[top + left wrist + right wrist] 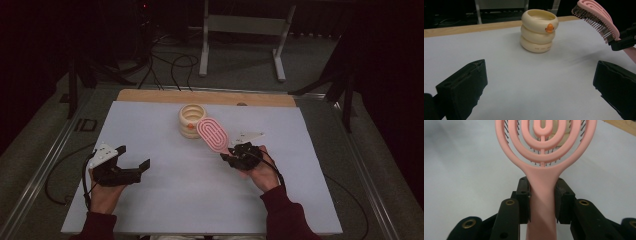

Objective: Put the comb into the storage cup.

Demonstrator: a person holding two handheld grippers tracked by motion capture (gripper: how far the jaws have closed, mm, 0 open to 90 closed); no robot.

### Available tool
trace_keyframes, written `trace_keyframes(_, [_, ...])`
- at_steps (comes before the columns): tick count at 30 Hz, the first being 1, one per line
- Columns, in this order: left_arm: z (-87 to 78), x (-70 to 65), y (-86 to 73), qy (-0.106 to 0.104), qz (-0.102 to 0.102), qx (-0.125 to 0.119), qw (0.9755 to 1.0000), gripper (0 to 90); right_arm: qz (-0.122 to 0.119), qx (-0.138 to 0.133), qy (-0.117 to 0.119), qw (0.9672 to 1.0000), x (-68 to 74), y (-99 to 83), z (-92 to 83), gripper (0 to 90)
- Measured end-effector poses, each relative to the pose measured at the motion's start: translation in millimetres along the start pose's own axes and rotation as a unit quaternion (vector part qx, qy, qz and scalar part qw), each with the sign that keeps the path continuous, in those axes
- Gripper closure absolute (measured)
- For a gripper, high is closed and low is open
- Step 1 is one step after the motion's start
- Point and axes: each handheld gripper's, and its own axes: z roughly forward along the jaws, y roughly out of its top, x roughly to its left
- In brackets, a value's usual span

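Right gripper (542, 195) pinched pink hairbrush (212, 133) by handle, bristles down, head raised toward cream ringed holder (192, 120); we judged grip low on handle so head stayed free to drop in. Left gripper (131, 162) sat spread, empty, well apart on white table (165, 200).

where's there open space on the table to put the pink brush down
Bare mat runs wide between the left claw and right claw, and on toward the near edge. The far left corner, left of the cream ringed holder, is free too. It is crowded where the pink brush hangs by the holder.
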Motion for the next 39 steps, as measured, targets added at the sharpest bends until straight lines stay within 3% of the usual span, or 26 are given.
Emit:
trace_keyframes(23, [20.4,-11.3,16.2,-0.020,-0.005,0.007,0.9998,0.0,-0.014,-0.016,0.013,0.9997,16.1,8.6,7.6,70.0])
trace_keyframes(39, [36.7,-24.5,30.3,-0.040,0.004,0.013,0.9991,0.0,-0.019,-0.030,0.022,0.9991,27.5,13.8,13.3,70.1])
